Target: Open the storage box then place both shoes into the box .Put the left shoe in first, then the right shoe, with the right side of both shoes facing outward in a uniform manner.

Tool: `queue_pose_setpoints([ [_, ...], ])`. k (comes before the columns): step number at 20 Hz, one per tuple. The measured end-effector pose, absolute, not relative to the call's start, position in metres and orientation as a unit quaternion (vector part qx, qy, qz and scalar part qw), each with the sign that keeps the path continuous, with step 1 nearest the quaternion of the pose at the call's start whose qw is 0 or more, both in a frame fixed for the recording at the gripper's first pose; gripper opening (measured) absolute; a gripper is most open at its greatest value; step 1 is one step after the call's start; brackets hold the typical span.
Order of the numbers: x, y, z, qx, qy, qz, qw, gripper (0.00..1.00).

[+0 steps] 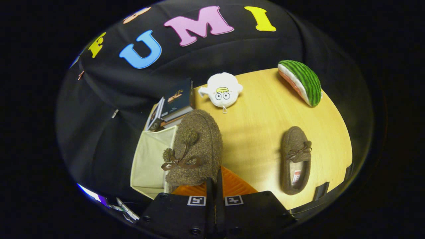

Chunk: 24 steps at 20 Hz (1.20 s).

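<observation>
The tongs point(215, 186) are closing tight on the heel of a fuzzy brown slipper point(196, 149), holding it up beside the open cream fabric box point(149, 162). The second slipper point(296, 161) is lying flat on the wooden surface point(255, 132), well apart from the box. Books point(174, 103) are standing just beyond the box.

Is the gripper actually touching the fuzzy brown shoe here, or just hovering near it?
Touching. In the gripper view, the orange fingers are closed together on the rear of the fuzzy brown shoe, which is lifted over the beige box.
</observation>
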State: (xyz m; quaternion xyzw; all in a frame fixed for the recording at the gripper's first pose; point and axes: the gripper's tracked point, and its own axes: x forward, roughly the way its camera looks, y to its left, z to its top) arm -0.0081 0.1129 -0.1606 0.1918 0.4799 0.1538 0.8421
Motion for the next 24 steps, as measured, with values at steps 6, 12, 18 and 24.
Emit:
queue_pose_setpoints([
  [6, -0.012, 0.201, -0.108, 0.225, 0.469, 0.218, 0.826, 0.06],
  [12, -0.008, 0.27, -0.119, 0.205, 0.478, 0.23, 0.823, 0.06],
  [18, 0.009, 0.309, -0.168, 0.22, 0.506, 0.182, 0.814, 0.06],
  [24, -0.005, 0.33, -0.213, 0.219, 0.543, 0.157, 0.795, 0.06],
])
